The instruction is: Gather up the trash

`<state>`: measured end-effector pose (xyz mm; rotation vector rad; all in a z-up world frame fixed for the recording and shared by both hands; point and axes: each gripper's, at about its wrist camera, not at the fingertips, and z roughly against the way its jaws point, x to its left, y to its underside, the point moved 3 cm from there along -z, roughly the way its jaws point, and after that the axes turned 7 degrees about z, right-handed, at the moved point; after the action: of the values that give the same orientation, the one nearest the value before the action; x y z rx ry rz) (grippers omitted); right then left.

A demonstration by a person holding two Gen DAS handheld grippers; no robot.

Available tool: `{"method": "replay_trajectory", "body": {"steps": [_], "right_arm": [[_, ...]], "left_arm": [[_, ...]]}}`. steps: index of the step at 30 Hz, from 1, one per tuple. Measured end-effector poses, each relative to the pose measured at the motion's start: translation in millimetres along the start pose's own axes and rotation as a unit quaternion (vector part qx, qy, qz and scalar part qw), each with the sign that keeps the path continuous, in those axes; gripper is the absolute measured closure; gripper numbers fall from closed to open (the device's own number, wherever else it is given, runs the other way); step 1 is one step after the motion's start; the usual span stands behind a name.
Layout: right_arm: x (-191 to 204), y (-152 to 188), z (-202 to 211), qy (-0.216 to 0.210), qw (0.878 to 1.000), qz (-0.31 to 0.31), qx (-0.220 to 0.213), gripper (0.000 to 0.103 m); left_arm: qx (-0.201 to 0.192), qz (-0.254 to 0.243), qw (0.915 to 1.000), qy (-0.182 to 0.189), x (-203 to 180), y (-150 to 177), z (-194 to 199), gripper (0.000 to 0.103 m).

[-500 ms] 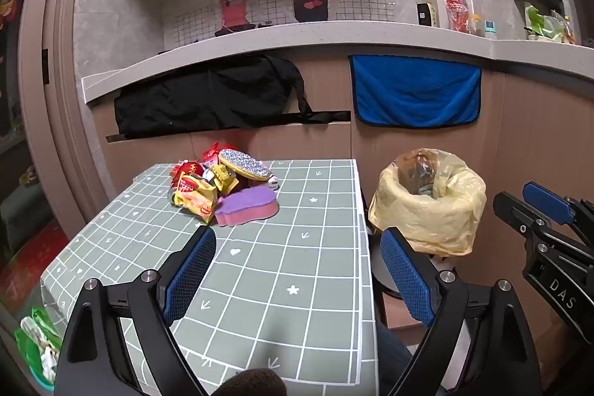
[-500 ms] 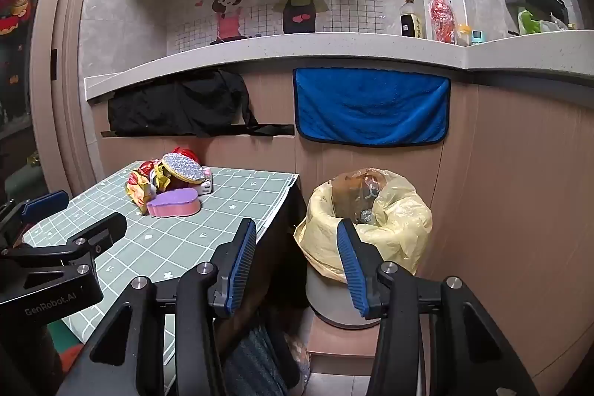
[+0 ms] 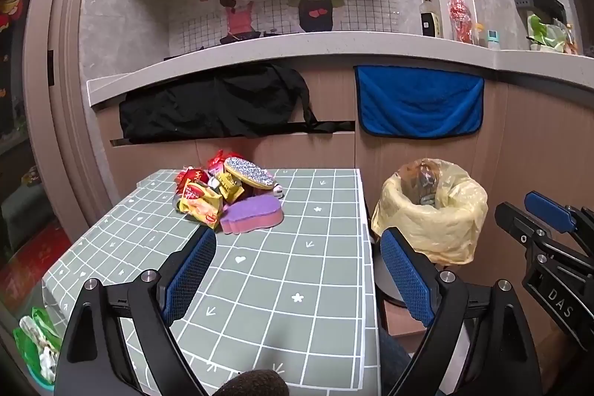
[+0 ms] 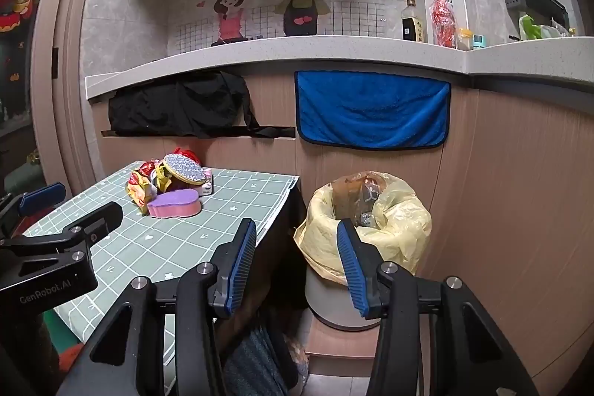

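Note:
A heap of trash lies at the far end of the green grid table (image 3: 282, 270): yellow and red snack wrappers (image 3: 198, 197), a glittery oval pad (image 3: 249, 172) and a purple-pink sponge (image 3: 252, 214). The heap also shows in the right wrist view (image 4: 170, 188). A bin with a yellow bag (image 3: 432, 210) (image 4: 367, 225) stands right of the table, with trash inside. My left gripper (image 3: 297, 264) is open and empty over the near table, short of the heap. My right gripper (image 4: 297, 258) is open and empty, in front of the bin.
A counter runs behind, with a black bag (image 3: 215, 102) and a blue towel (image 3: 419, 101) hanging below it. Bottles (image 3: 460, 13) stand on the counter. A green bag (image 3: 35, 347) lies on the floor at the left. The table's right edge is close to the bin.
Both grippers have shifted only slightly; the heap sits a little closer in the left wrist view. Nothing was picked up or let go.

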<state>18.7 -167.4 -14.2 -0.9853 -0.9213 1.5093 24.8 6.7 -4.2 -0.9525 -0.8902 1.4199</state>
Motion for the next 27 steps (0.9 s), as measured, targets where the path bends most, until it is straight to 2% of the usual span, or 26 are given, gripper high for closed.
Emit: {"method": "replay_trajectory", "body": {"steps": [27], "right_arm": [[1.9,-8.5,8.9,0.004,1.0,0.007,-0.01,0.06]], "left_arm": [[-0.017,0.005,0.9998,0.004,0.1,-6.0,7.6,0.013]]}}
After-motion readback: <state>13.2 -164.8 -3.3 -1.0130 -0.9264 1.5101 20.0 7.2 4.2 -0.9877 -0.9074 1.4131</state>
